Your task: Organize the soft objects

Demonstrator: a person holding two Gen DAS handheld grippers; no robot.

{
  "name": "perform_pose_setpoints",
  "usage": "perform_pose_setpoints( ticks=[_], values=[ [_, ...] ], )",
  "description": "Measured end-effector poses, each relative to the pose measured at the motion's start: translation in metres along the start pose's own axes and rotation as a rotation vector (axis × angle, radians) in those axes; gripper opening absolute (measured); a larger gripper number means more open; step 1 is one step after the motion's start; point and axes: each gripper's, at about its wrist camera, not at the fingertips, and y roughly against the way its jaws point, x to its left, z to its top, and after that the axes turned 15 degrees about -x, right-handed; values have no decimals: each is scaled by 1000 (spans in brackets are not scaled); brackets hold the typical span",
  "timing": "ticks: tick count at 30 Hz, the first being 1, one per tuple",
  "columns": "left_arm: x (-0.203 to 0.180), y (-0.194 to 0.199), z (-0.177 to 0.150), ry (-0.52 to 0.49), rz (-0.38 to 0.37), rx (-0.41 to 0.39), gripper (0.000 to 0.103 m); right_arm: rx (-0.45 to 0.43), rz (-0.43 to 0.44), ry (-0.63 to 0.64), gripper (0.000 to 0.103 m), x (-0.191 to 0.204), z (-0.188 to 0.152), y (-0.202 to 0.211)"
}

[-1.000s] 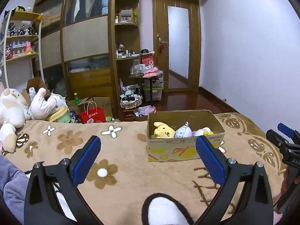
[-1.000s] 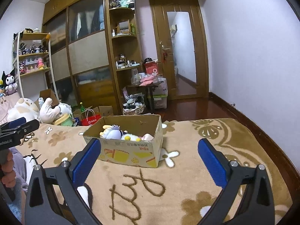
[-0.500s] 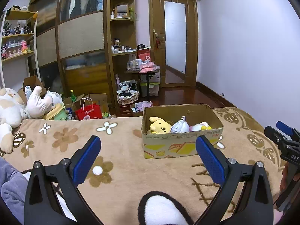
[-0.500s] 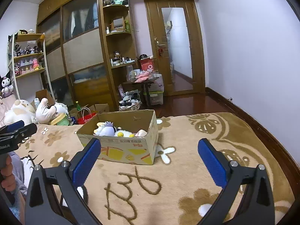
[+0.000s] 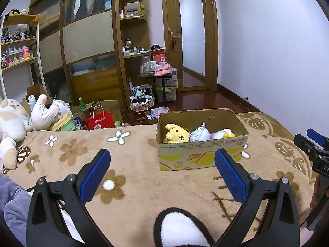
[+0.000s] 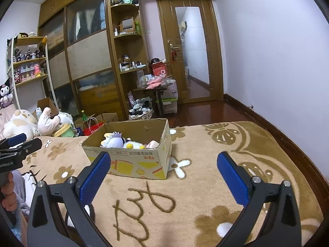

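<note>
Cardboard box (image 5: 202,144) w/ plush toys (image 5: 177,135) sits lower in view vs 1 s ago; cams tilted up. Left gripper (image 5: 162,171) & right gripper (image 6: 163,174) both spread, empty, so prob. done or next toy not yet chosen.

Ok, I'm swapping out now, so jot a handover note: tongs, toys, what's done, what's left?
Left tongs: open, empty, above the blanket.
Right tongs: open, empty, facing the box.
Box holds a yellow plush, a pale purple one and a white one.
Left: big plushes piled at the blanket's far left edge; a white plush lies right under the left tongs.
</note>
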Motion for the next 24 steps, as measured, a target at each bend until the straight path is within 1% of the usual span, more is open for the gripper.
perform_pose_setpoints(
  ticks=[24],
  values=[
    [4, 0, 0, -15, 7, 8, 100, 10, -5, -2, 103, 1, -4, 2]
  ],
)
